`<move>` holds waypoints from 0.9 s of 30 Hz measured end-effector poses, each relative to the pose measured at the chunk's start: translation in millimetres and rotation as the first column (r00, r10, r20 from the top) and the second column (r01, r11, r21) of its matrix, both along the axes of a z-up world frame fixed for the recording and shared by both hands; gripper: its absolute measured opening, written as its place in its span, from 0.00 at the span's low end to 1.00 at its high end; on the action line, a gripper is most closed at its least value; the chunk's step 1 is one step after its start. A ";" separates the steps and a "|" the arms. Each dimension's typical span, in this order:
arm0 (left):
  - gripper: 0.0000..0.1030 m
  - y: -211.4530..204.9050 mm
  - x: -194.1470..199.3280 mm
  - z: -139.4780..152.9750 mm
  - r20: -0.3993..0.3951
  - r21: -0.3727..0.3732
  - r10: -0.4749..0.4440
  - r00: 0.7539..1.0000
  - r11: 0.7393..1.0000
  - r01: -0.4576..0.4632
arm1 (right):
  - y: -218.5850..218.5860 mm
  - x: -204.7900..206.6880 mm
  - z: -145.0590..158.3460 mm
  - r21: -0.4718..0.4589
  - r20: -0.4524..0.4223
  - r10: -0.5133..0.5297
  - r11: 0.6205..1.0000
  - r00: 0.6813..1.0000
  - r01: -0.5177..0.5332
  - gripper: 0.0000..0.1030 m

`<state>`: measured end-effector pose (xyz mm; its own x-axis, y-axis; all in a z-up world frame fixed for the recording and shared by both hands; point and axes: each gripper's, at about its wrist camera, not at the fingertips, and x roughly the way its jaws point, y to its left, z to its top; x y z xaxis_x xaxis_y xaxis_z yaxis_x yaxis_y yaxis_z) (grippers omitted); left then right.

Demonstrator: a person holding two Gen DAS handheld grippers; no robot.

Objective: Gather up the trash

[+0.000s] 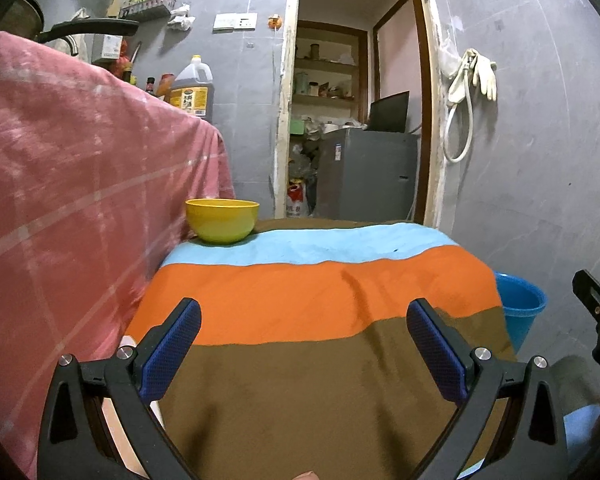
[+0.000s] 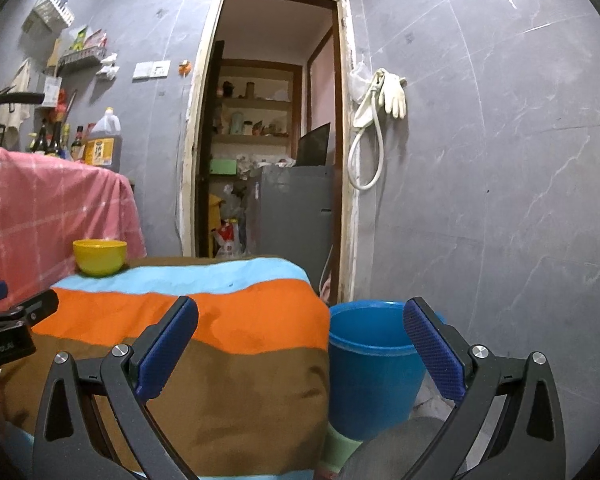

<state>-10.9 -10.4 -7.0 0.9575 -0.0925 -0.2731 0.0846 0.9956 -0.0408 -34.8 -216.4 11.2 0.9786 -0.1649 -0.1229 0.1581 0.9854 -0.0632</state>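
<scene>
A yellow bowl (image 1: 222, 220) sits at the far left corner of a table draped in a striped cloth (image 1: 320, 320) of light blue, orange and brown; the right wrist view shows the yellow bowl (image 2: 100, 262) too. A blue bucket (image 2: 374, 364) stands on the floor off the table's right side, its rim (image 1: 520, 300) peeking past the cloth. My left gripper (image 1: 304, 344) hovers open over the brown stripe, nothing between its blue pads. My right gripper (image 2: 300, 344) is open as well, spanning the table's right edge and the bucket. No loose trash shows on the cloth.
A pink checked cloth (image 1: 72, 200) covers a taller surface on the left, with an oil jug (image 1: 192, 88) and bottles behind. Ahead, a doorway (image 1: 356, 120) opens to a grey fridge (image 1: 368, 172). Gloves and a hose (image 2: 380, 120) hang on the tiled right wall.
</scene>
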 end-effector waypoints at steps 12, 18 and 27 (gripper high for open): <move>0.98 6.9 -6.6 -24.5 0.014 0.006 0.054 0.998 0.999 -0.054 | 1.3 4.2 -17.9 0.008 -0.043 0.016 1.000 0.999 -0.016 1.00; 0.98 9.7 -6.1 -32.4 0.002 -0.004 0.063 0.998 0.998 -0.063 | -0.4 11.7 -26.6 0.044 -0.068 0.028 0.999 0.997 -0.025 1.00; 0.98 11.0 -5.9 -34.1 -0.002 -0.012 0.070 0.998 0.997 -0.070 | 3.5 11.4 -27.5 0.025 -0.069 0.040 0.999 0.997 -0.039 1.00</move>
<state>-16.8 0.7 -41.1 0.9613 -0.0286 -0.2739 0.0147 0.9985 -0.0529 -23.4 -212.9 -16.3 0.9734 -0.1226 -0.1938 0.1151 0.9921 -0.0493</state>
